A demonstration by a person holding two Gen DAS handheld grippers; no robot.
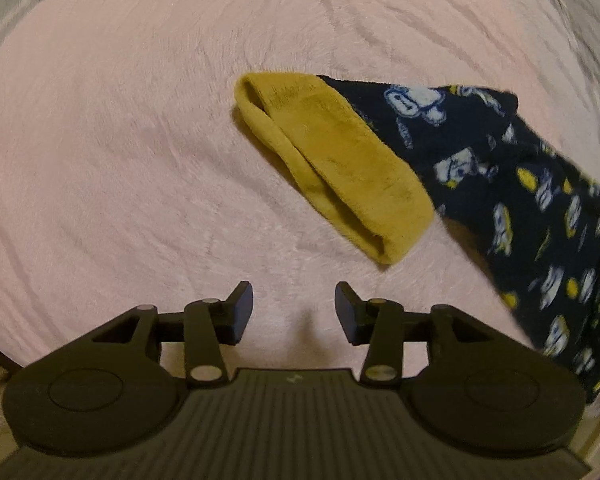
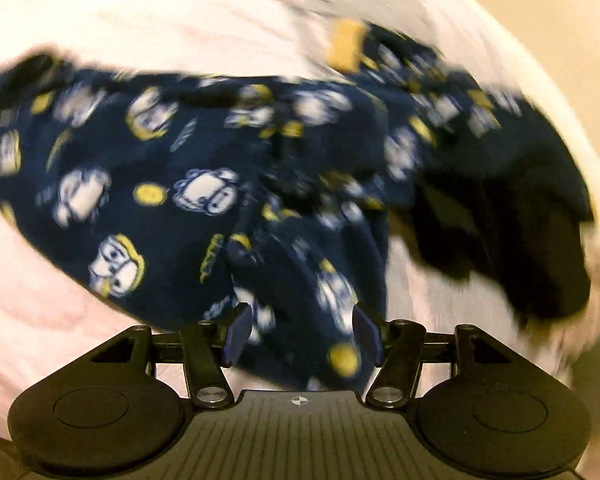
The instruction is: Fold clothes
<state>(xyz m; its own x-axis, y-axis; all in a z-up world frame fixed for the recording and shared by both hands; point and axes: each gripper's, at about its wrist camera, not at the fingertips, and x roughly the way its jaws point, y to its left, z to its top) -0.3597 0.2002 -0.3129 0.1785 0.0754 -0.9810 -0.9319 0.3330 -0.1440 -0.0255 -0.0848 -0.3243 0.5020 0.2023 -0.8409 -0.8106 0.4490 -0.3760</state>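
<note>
**Left wrist view: cuff lying free ahead of gaping claw**

Left claw is hovering with jaws apart, nothing between them, over the pink bedding. Navy printed pajamas, mustard cuff included, are lying mid-bedding. Right claw is standing open around a navy fold, pads not pressing.

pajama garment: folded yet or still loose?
Still loose. The navy printed garment lies bunched and rumpled on the pink sheet, its yellow cuff stretched out to one side, with no neat fold visible.
</note>
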